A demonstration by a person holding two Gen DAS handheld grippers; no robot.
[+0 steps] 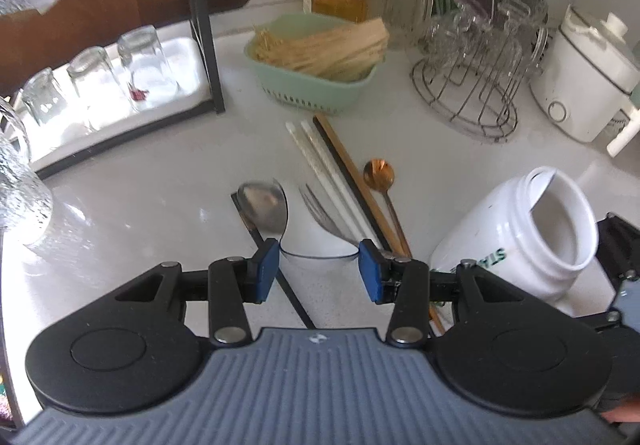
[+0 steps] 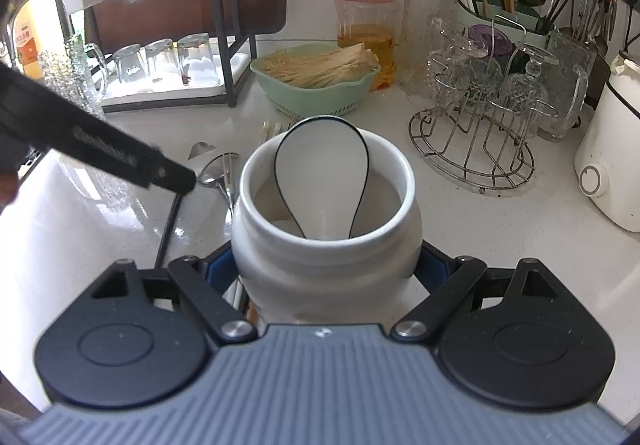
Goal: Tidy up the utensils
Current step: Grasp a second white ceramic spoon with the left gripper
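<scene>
My right tool (image 2: 326, 273) clamped the white jar (image 2: 326, 213), a white ceramic spoon (image 2: 322, 173) already inside. My left tool (image 1: 318, 271) hung half-open and empty over the steel spoon (image 1: 264, 205), fork (image 1: 320, 213) and chopsticks (image 1: 320, 161) on the desk (image 1: 140, 213) (plenty left). Next I judged: grasp one and drop it in.

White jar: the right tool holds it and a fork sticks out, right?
Not a fork: the right tool holds the white jar, but a black-rimmed white spoon sticks out, as the right wrist view shows.
</scene>
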